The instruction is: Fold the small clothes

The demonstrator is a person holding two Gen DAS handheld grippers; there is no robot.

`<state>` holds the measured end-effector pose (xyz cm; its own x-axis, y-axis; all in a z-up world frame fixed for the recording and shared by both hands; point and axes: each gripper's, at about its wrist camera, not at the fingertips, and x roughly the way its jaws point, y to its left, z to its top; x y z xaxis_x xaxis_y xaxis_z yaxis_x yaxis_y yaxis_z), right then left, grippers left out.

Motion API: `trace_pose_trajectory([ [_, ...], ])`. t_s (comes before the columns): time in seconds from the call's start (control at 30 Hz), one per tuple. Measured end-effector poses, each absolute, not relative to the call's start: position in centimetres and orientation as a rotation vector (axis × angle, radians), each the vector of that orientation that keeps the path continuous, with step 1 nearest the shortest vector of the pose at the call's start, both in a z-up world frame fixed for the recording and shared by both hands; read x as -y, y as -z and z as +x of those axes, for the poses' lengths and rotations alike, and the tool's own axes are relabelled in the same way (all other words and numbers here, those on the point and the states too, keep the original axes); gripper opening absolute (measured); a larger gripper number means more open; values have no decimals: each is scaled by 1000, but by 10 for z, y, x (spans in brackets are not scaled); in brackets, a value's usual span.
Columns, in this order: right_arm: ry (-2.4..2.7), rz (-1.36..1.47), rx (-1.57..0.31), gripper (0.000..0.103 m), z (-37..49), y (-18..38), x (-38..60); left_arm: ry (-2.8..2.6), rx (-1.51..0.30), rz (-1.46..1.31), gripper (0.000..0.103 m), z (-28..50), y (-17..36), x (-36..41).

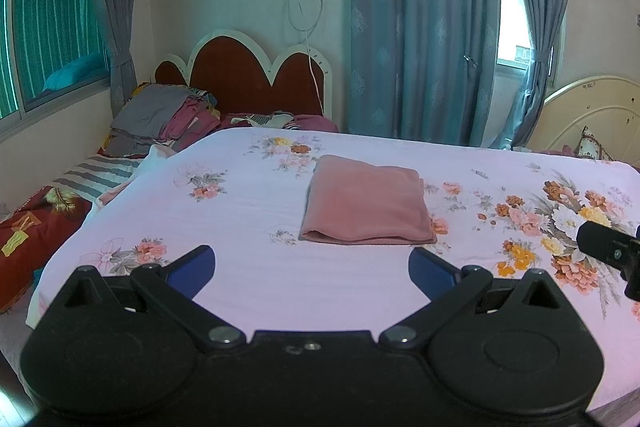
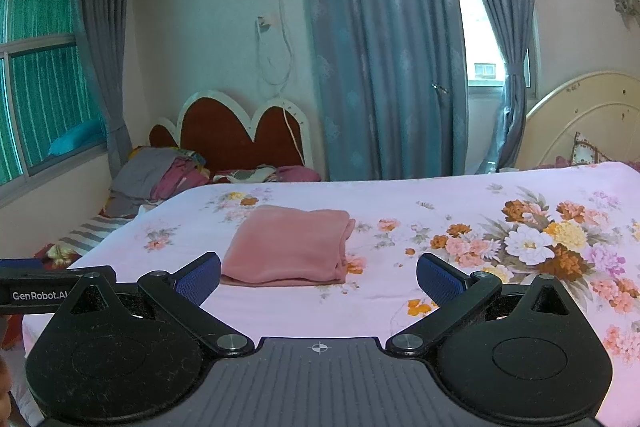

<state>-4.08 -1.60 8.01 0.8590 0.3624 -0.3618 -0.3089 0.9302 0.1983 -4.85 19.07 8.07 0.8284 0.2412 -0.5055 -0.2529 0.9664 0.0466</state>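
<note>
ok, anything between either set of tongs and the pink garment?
Nothing visible. The folded pink garment lies alone on the floral sheet; only bare sheet separates it from the open left tongs and open right tongs.

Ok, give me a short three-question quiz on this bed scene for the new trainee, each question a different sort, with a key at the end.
1. True or false: the pink garment lies folded on the floral sheet, and neither gripper touches it.
2. Multiple choice: how do the jaws of the left gripper and the right gripper stand? A) both open and empty B) left shut on cloth, right open C) both shut
3. Fill in: behind the sheet on the left, a pile of clothes sits before a dark red ____.

Key: 1 true; 2 A; 3 headboard
</note>
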Motion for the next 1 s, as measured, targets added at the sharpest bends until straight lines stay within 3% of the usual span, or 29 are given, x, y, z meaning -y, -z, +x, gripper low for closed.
trace_pose_trajectory([
  [1.0,-359,136,-417,103,-37,-75,11,-252,-558,-22,103,-39,-77,-195],
])
